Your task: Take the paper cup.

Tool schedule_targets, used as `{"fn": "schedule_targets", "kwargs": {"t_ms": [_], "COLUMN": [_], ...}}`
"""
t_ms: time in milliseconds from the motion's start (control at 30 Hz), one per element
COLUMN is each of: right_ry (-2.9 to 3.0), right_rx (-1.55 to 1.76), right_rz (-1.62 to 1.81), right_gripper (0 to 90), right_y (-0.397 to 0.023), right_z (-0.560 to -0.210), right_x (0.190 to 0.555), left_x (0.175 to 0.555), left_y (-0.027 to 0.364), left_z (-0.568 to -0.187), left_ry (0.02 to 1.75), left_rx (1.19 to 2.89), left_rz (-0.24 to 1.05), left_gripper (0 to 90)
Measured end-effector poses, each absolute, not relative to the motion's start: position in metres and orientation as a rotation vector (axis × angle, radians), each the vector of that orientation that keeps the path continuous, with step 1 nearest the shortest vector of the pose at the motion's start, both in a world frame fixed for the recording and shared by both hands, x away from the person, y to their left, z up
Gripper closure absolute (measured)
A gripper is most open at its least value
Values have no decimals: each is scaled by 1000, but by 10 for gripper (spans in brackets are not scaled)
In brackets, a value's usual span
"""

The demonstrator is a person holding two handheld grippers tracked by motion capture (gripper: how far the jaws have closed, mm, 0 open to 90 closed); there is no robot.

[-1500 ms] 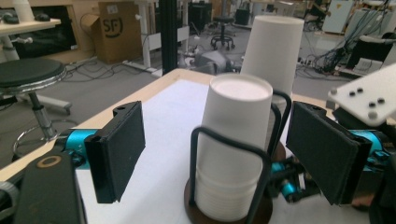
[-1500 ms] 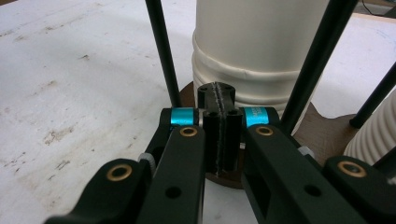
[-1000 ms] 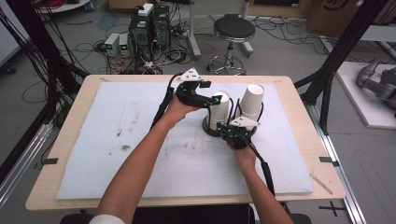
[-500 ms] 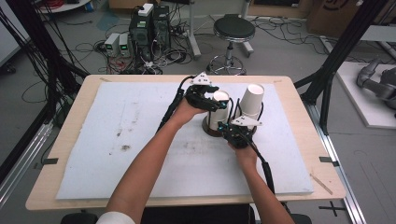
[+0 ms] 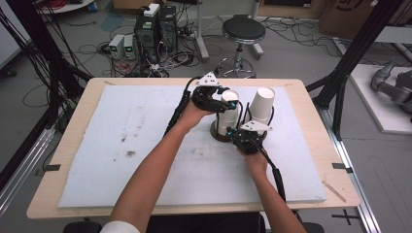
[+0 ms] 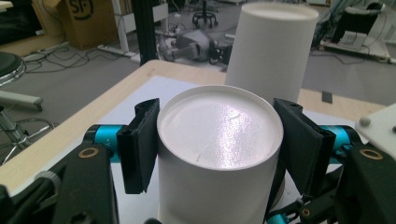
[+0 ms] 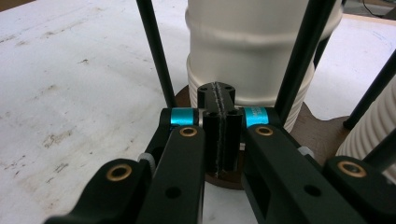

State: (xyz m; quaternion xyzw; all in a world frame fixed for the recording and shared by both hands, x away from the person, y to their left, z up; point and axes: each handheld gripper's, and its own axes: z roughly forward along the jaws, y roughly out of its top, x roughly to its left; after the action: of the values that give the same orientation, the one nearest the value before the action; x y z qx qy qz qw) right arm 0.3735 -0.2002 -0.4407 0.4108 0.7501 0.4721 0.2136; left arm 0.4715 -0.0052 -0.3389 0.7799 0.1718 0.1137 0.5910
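1. The left tongs (image 6: pixel 219 154) have just been closing on the near white cup (image 6: pixel 219 158). One black pad sits at 9 o'clock of it and one at 3 o'clock, both pressing.
2. That cup stands straight up on a brown round base (image 7: pixel 327 133).
3. The right tongs (image 7: pixel 219 135) are shut tight, low by the base edge.
4. The second cup (image 5: pixel 261 104) stands at 2 o'clock, just beside, on the table (image 5: pixel 121 145).

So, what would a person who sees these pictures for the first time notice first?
Probably the two upside-down white cups at the middle of the table: the left gripper has just closed its jaws around the nearer cup, with the taller cup behind it. The right gripper is shut at the brown base under them.
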Motion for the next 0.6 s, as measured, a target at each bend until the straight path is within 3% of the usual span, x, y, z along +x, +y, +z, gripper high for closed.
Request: {"fn": "schedule_targets", "kwargs": {"t_ms": [600], "right_ry": [2084], "right_rx": [1087], "right_rz": [1314], "right_gripper": [900], "right_y": [-203], "right_z": [-430], "right_x": [364], "left_x": [445], "left_y": [9], "left_z": [-282], "left_ry": [406], "left_rx": [1692], "left_rz": [343], "left_gripper": [354]}}
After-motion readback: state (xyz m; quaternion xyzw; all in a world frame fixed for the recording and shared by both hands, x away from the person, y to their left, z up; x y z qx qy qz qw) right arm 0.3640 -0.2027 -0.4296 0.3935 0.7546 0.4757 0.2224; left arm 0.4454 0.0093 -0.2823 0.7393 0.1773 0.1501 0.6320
